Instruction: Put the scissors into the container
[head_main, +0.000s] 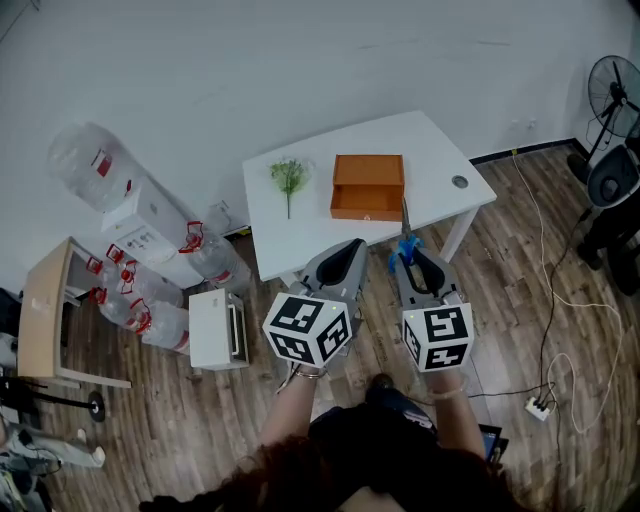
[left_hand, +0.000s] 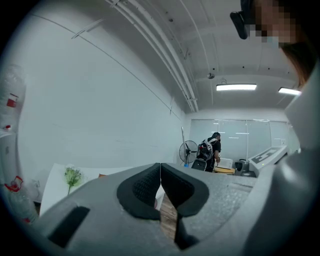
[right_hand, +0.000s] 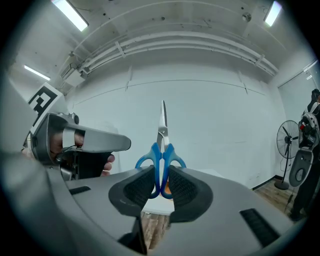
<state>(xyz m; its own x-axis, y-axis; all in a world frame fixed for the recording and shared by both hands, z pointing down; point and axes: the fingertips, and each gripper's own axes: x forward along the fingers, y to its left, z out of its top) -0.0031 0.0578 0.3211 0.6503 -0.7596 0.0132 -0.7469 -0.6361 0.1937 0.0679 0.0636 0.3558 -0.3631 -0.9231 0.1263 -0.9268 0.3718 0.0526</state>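
You're clamping right gripper (right_hand: 161, 176) on scissors (right_hand: 162, 146) by blue handles, blades pointing up, over table's (head_main: 300, 240) near edge. Your left gripper (left_hand: 160, 172) is pinching shut, holding nothing. Beyond, orange container (head_main: 368, 186) sitting open on table.

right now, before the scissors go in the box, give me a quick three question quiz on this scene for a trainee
1. Multiple choice: what is between the jaws of the right gripper? A) a spoon B) blue-handled scissors C) nothing
2. True or false: the orange box stands on the white table, with a green sprig lying beside it.
3. Fill in: the left gripper has its jaws ____, with nothing between them.

Key: 1 B; 2 true; 3 shut.
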